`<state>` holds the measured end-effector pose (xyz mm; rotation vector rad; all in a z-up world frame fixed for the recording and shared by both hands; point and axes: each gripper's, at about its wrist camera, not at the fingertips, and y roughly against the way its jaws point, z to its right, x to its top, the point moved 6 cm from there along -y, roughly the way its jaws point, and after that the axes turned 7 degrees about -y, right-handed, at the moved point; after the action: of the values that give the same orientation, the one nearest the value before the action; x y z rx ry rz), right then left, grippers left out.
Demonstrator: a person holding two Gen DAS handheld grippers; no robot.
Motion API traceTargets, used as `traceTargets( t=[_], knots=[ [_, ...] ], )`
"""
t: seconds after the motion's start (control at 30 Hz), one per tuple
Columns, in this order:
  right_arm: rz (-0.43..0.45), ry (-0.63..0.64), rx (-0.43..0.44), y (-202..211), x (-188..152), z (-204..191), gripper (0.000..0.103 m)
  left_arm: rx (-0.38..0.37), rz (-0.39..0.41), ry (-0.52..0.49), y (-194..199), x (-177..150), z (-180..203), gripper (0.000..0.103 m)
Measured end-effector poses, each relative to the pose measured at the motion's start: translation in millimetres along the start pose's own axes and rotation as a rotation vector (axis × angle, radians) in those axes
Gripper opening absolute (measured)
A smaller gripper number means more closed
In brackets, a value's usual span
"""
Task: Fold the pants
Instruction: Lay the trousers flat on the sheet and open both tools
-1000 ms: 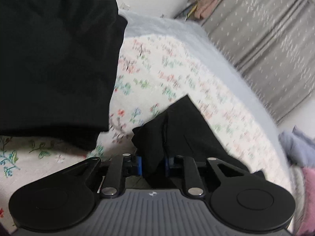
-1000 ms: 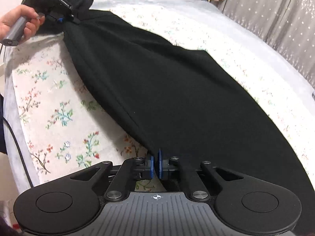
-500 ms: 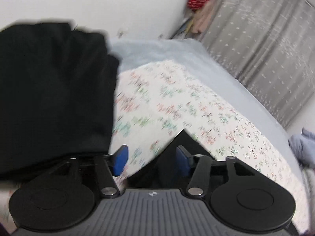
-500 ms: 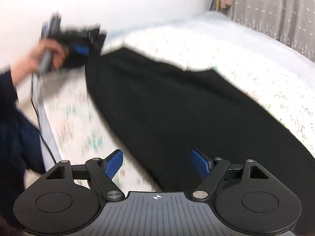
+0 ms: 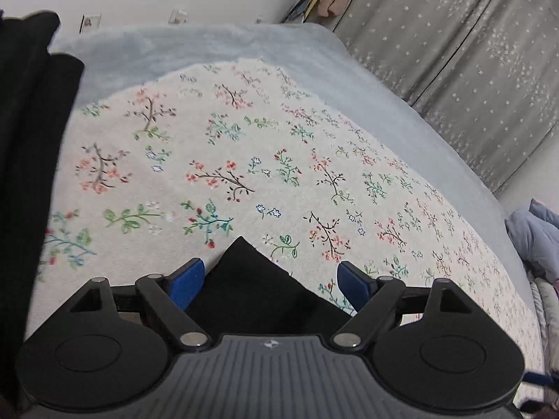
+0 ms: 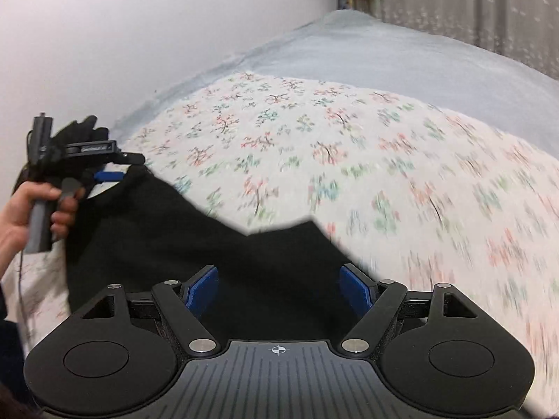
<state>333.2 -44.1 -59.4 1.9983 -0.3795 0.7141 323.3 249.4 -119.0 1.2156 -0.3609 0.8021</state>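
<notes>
- Pants (image 6: 216,255), black, lie spread on the flowered bedspread (image 6: 349,160) right in front of me, one pointed corner sticking up toward the middle of the bed.
- My right gripper (image 6: 279,291) stands wide apart now, blue pads clear of the cloth; its jaws have just been opening, and the black fabric shows between them, unpinched.
- My left gripper (image 5: 270,281) is spread wide too, its jaws have just been opening further; a pointed flap of the pants (image 5: 251,286) lies in the gap, touching neither blue pad as far as I can see.
- From the right camera I see my left hand (image 6: 31,216) around the grey handle, with that gripper (image 6: 104,164) at the far end of the pants.
- More black cloth (image 5: 24,174) fills the left edge of the left camera's view; I can't tell how it joins the rest.
- Grey blanket (image 5: 195,47) runs beyond the flowered spread up to the white wall (image 6: 139,35).
- Grey curtain (image 5: 471,52) with small white marks hangs on the right.
- Right view is blurred across the flowers.
</notes>
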Motion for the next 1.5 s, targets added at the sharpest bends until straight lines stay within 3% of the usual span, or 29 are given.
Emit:
traceTargets(
  t=[0.13,0.23,0.27,0.33,0.47,0.53,0.6,0.7,0.77,0.8,0.83,0.87,0.93,1.03,1.13,1.27,1.43,1.5],
  knots=[
    [-0.064,0.054,-0.02,-50,27,7,0.078,0.086,-0.039,-0.076,-7,-9,-4,0.083],
    [-0.132,0.055,-0.007,-81,23,14,0.073,0.068,-0.041,-0.052,-1,-11,-11,0.076],
    [-0.143,0.056,0.017,-87,21,14,0.067,0.056,-0.038,-0.037,-1,-11,-13,0.072],
    [-0.16,0.062,0.046,-93,11,14,0.036,0.055,-0.037,-0.041,-2,-12,-10,0.065],
    [-0.097,0.029,0.061,-92,10,20,0.02,0.087,-0.022,-0.082,-5,-12,-3,0.03],
    [-0.029,0.0,0.053,-84,17,22,0.015,0.09,0.009,-0.064,-2,-8,-5,0.027],
    [0.017,-0.01,0.031,-76,19,20,0.014,0.098,0.024,-0.074,-3,-8,-4,0.027],
    [-0.019,0.041,-0.02,-90,10,17,0.015,0.115,0.023,-0.12,-9,-11,-2,0.03],
    [-0.002,0.032,-0.038,-98,7,18,0.021,0.116,0.022,-0.113,-10,-10,-4,0.04],
    [0.008,0.013,-0.053,-98,9,20,0.028,0.115,0.023,-0.103,-9,-10,-7,0.042],
    [0.017,0.001,-0.069,-95,11,22,0.044,0.114,0.026,-0.096,-8,-9,-8,0.046],
    [0.034,-0.006,-0.099,-90,13,24,0.053,0.118,0.029,-0.094,-8,-9,-9,0.051],
    [0.098,-0.03,-0.152,-71,17,29,0.057,0.138,0.04,-0.114,-7,-8,-9,0.058],
    [0.145,-0.082,-0.22,-35,18,44,0.057,0.157,0.042,-0.126,-4,-6,-10,0.066],
    [0.163,-0.085,-0.284,7,10,51,0.057,0.126,0.056,-0.076,7,-1,-12,0.066],
    [0.249,-0.106,-0.265,90,-9,35,0.058,0.132,0.137,-0.078,42,11,-9,0.077],
    [0.307,-0.104,-0.299,197,-49,3,0.061,0.11,0.221,-0.038,102,17,-13,0.08],
    [0.351,-0.17,-0.277,241,-68,-11,0.061,0.085,0.253,-0.027,127,16,-16,0.08]
  ],
)
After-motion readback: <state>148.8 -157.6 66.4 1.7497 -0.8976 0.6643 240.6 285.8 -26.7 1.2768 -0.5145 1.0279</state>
